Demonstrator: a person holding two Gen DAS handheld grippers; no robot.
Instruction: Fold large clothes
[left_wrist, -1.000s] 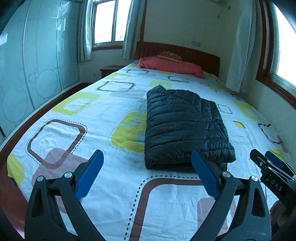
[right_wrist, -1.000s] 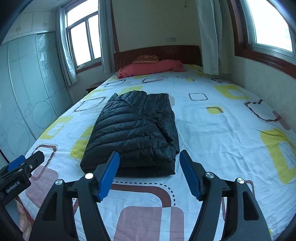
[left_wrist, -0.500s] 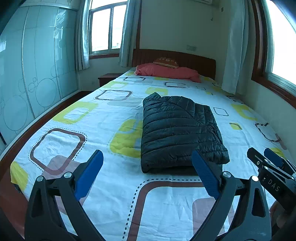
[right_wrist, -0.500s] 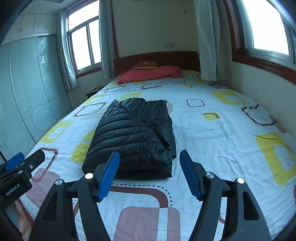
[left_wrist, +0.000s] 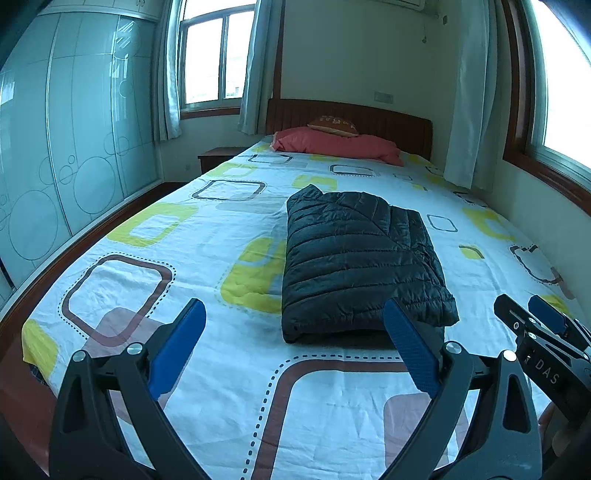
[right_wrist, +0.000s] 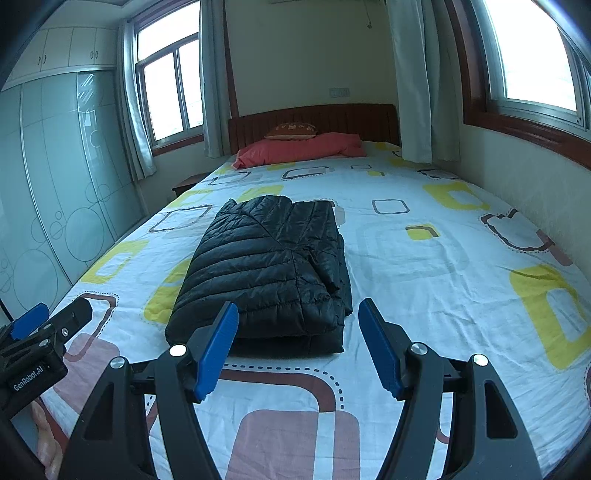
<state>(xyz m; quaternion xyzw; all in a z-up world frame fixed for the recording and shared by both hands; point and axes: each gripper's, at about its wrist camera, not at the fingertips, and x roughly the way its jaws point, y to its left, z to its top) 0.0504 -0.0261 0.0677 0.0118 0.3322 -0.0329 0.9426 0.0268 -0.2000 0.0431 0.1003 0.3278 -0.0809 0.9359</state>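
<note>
My left gripper (left_wrist: 293, 345) hangs over the foot of the bed with its blue fingers (left_wrist: 177, 347) spread wide and nothing between them; only sheet shows in the gap. My right gripper (right_wrist: 297, 345) is the same: fingers (right_wrist: 218, 349) apart, empty, tilted down toward the mattress. I judge both are held back from the garment because there is nothing left to pinch. In the left view my right gripper shows at about 4 o'clock, well clear of the cloth; in the right view the left one sits at about 8 o'clock, likewise clear.

Just beyond my fingers, at 12 o'clock from each, lies the black puffer jacket (right_wrist: 269, 266). It rests on the bed (right_wrist: 424, 295), nearer the foot than the headboard and roughly along the centre line. It is folded into a thick, long rectangle, its near edge facing me as a stacked double layer. The quilted channels run crosswise on the near half and slant on the far half. On its right side a folded-in part, perhaps a sleeve, leaves a slightly loose lip. Otherwise the bundle looks compact and squared, so I take the folding to be about finished.

Farther out, at 12 o'clock, a red pillow (left_wrist: 336, 146) with a small brown cushion (left_wrist: 334, 125) sits against the wooden headboard.
</note>
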